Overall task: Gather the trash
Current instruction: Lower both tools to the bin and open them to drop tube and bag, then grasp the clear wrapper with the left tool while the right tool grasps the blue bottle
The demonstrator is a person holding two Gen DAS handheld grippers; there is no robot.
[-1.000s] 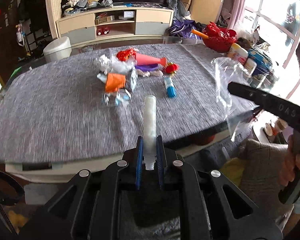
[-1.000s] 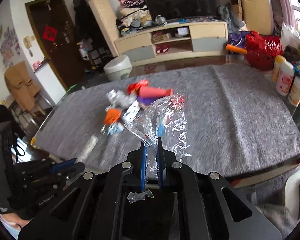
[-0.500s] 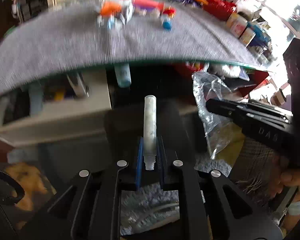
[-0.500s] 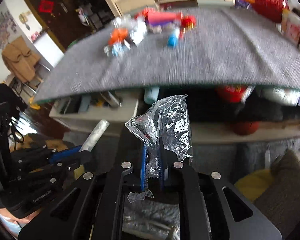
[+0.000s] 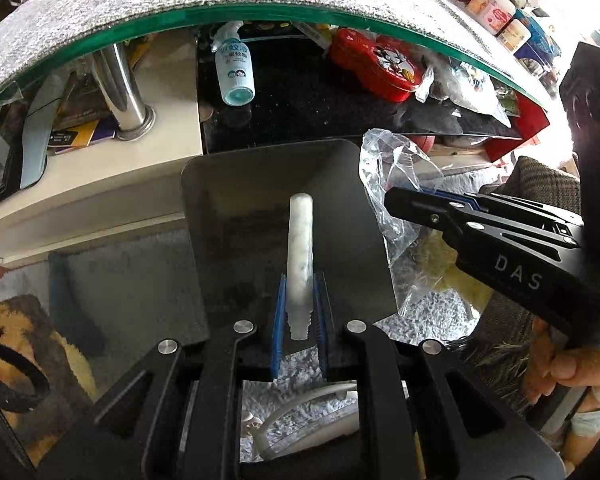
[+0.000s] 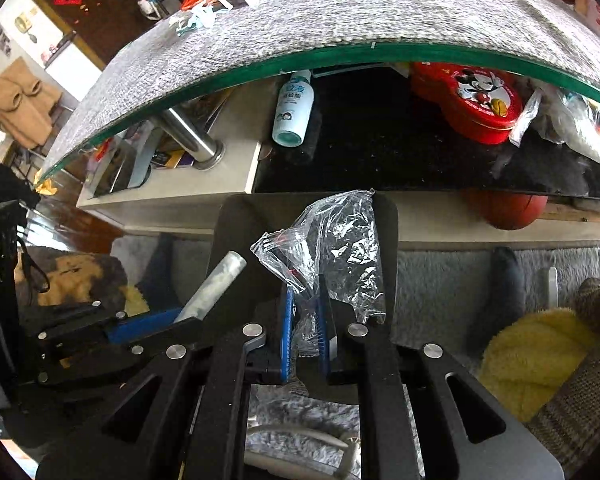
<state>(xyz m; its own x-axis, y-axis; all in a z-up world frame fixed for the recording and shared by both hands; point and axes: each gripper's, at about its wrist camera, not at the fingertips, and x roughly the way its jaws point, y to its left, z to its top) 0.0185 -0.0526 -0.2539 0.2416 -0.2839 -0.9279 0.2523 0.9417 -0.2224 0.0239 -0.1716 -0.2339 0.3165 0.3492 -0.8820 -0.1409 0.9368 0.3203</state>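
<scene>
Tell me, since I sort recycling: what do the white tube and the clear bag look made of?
White tube: apparently matte plastic, cloudy and mottled, with a ridged threaded neck between the left hand-held gripper pads. Clear bag: thin glossy plastic film, transparent, crinkled, glinting.

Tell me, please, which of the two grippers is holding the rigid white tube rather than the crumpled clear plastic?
The left gripper holds the white tube, clamped upright between its blue pads. The right gripper grips the crumpled clear plastic bag instead.
</scene>
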